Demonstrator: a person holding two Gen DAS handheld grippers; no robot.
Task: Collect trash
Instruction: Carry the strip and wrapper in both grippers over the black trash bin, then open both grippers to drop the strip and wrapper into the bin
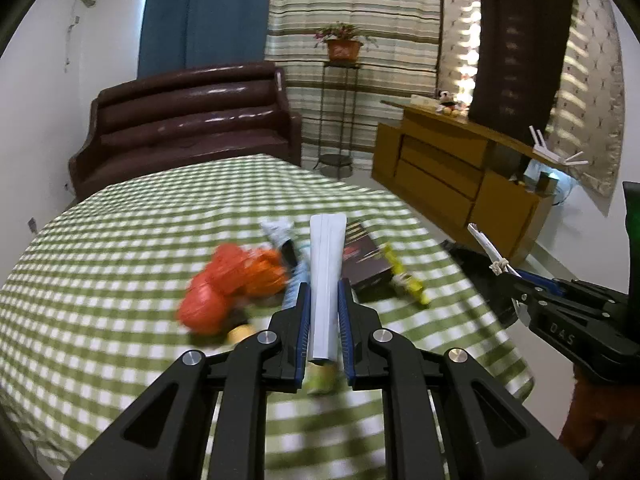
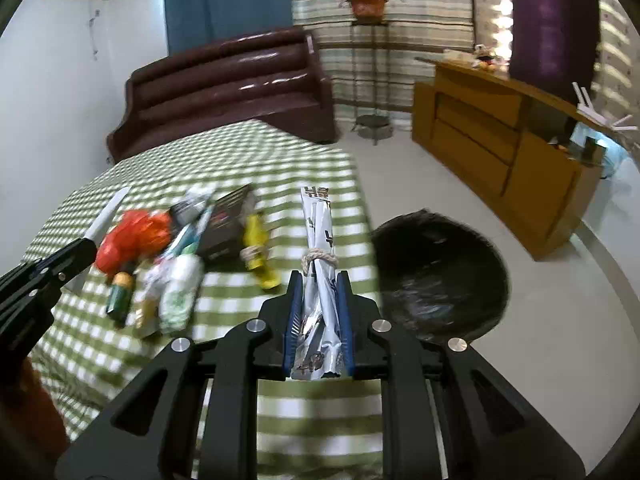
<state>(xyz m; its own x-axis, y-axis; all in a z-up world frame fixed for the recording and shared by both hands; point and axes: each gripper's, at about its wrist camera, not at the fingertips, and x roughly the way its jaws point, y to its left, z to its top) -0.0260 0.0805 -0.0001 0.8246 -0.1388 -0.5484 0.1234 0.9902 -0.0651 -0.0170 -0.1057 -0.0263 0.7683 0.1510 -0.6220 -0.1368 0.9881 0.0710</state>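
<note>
The trash lay in a small heap on the bench (image 1: 100,240), which had a green and white checked cloth. In the heap there was a crumpled orange bag (image 1: 232,284), a dark flat box (image 1: 366,264), a yellow wrapper (image 1: 406,280) tied with string, a small green bottle (image 2: 120,292) and a white and green packet (image 2: 180,292). Much of it looked blurry.

The left tool (image 1: 324,288) was closed tight on a long white paper sleeve (image 1: 326,272). The sleeve was flat and pale, wider at its far end, and it stuck out straight past the tips of the tool. The blue pads (image 1: 304,320) pressed on both of its sides. The heap lay just past the tool and a little to its left, with the dark box and yellow wrapper just to its right.

The right tool (image 2: 319,280) was closed tight on a silver wrapper (image 2: 318,240). This wrapper was long, shiny and crinkled, with dark letters on it and a piece of brown string tied round its middle. It poked out past the tool's tips too. The heap lay to the left of this tool. A round bin with a black bag (image 2: 440,276) in it stood on the floor just to the right of this tool, below the bench edge
</note>
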